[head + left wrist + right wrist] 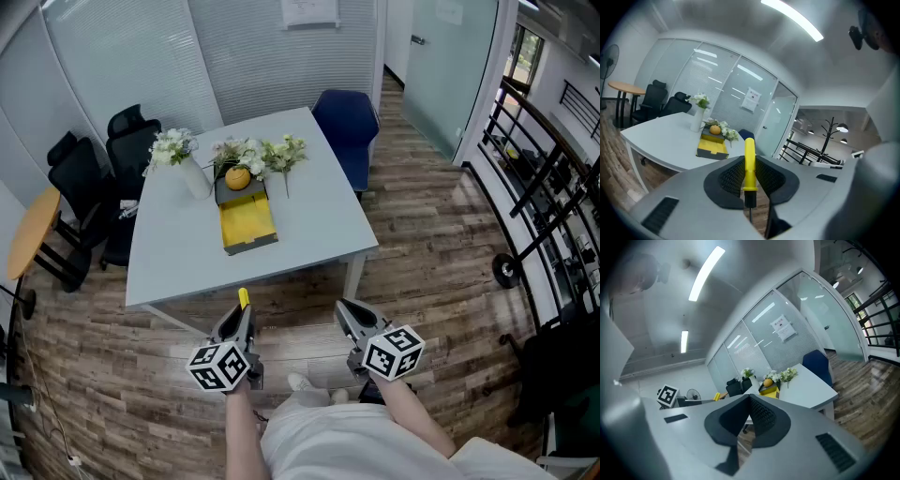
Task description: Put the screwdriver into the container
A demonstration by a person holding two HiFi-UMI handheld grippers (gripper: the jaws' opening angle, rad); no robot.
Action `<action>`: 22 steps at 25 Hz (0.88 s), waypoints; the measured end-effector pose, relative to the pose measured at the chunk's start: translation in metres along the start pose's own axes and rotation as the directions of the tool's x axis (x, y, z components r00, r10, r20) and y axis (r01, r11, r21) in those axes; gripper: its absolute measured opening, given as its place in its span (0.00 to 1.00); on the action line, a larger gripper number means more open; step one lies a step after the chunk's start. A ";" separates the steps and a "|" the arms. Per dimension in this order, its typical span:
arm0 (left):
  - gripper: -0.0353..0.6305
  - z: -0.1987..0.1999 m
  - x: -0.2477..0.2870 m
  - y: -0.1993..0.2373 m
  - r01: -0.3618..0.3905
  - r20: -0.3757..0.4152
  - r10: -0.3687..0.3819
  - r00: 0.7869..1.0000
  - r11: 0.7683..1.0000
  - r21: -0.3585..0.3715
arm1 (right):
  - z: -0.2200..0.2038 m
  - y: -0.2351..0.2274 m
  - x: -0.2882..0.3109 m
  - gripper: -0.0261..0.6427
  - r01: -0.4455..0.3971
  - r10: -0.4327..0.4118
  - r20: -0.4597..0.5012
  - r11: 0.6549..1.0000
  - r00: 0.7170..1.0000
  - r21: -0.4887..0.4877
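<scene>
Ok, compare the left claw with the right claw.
The left claw grips the yellow screwdriver; the right claw holds nothing. The left claw's jaws sit apart on the handle; the right claw's jaws are shut together. Both hang short of the table.

Left tool (243,315) clamped, right tool (347,311) closed.

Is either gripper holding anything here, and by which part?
The left gripper clamps the screwdriver by its yellow handle between its jaws, handle end sticking out forward. The right gripper is shut and empty.
</scene>
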State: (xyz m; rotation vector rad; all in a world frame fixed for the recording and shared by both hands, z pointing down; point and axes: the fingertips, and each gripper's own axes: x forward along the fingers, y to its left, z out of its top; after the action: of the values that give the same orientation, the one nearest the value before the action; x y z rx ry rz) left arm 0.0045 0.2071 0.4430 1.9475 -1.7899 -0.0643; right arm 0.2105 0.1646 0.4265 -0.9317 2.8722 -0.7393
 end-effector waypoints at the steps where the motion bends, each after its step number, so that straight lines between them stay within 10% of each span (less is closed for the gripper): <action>1: 0.16 -0.002 0.000 0.000 -0.002 -0.003 0.002 1.000 1.000 0.002 | -0.001 0.000 -0.001 0.06 0.000 0.000 0.000 1.000 1.000 -0.002; 22: 0.16 0.013 -0.009 0.015 -0.045 0.005 0.045 0.999 0.998 0.038 | -0.002 0.009 0.010 0.06 -0.056 0.056 0.000 0.998 0.998 0.037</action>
State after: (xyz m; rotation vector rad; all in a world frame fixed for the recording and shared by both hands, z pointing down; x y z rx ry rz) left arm -0.0154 0.2108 0.4349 1.9338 -1.8498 -0.0190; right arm 0.1974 0.1662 0.4259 -0.8434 2.8615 -0.7855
